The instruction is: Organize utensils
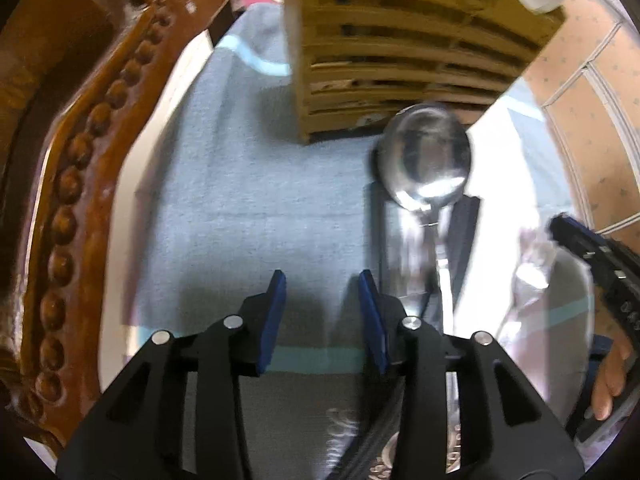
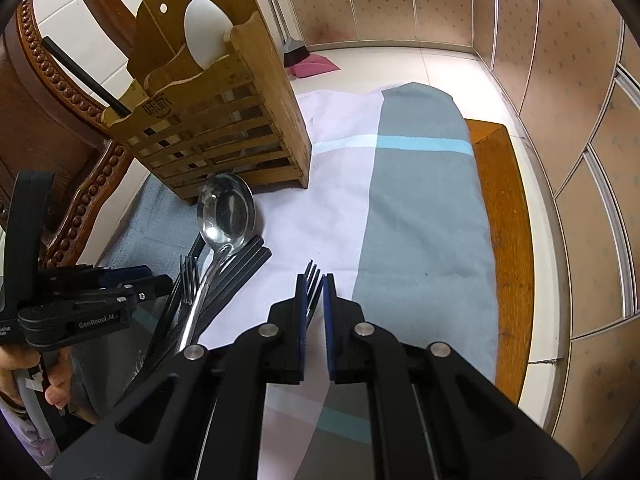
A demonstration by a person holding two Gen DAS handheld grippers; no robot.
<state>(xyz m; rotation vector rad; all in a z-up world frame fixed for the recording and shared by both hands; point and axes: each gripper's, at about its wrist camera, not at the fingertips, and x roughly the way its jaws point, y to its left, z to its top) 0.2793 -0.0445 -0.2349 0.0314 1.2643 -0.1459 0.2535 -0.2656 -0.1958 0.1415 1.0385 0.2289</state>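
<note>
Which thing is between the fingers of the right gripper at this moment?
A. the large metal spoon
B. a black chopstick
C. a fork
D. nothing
C: in the right wrist view the right gripper is closed on a fork, whose tines stick out past the blue pads, while the large metal spoon lies on the cloth by the wooden holder.

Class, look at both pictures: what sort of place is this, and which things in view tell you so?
Probably a home dining area: a carved wooden chair, a slatted wooden utensil holder on a cloth-covered surface, and a broom and dustpan on the tiled floor.
</note>
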